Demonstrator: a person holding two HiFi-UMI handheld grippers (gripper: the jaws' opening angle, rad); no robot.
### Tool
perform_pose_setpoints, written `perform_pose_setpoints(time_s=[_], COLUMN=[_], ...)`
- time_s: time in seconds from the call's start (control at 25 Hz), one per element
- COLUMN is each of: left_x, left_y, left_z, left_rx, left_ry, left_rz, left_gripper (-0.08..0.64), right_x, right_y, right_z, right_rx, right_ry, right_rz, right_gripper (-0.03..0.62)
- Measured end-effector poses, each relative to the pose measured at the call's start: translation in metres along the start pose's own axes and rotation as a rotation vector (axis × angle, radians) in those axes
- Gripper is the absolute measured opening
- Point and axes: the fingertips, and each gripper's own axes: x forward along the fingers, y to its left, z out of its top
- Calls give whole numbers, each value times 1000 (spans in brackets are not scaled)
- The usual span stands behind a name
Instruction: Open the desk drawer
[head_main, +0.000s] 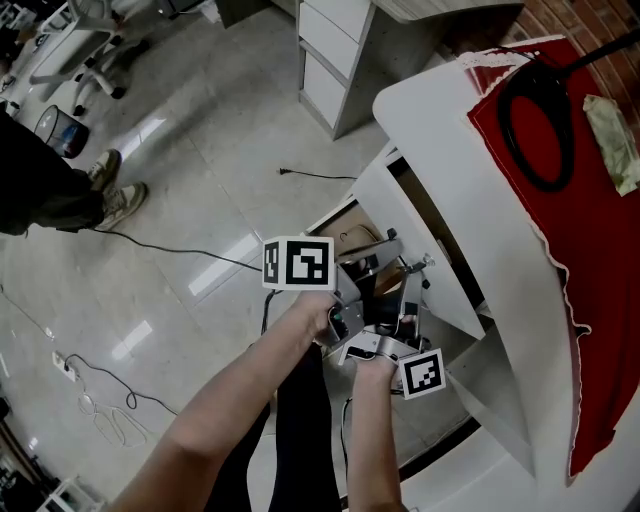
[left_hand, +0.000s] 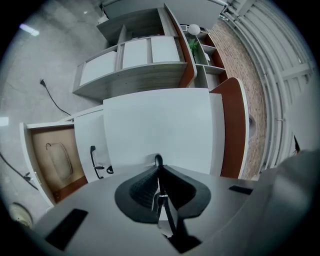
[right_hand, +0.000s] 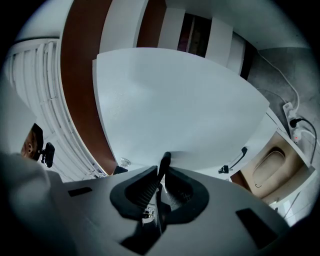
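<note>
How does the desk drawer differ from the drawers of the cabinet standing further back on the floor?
The desk drawer is pulled out with its brown inside showing, while the cabinet drawers are shut and show only flat fronts. A black handle sits on the white front next to the desk drawer's opening, but no handle is visible on the cabinet drawers. Both have white fronts.
</note>
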Motion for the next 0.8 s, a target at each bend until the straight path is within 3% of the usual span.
perform_pose_setpoints(time_s=[0.8], left_x=[-56], left_y=[3], left_z=[-19], left_rx=[-9], left_ry=[-19], left_rz=[37], left_gripper=[37], right_x=[-38], right_y=[9], right_z=[-42], right_rx=[31], right_ry=[35], right_rz=[-19], right_gripper=[57])
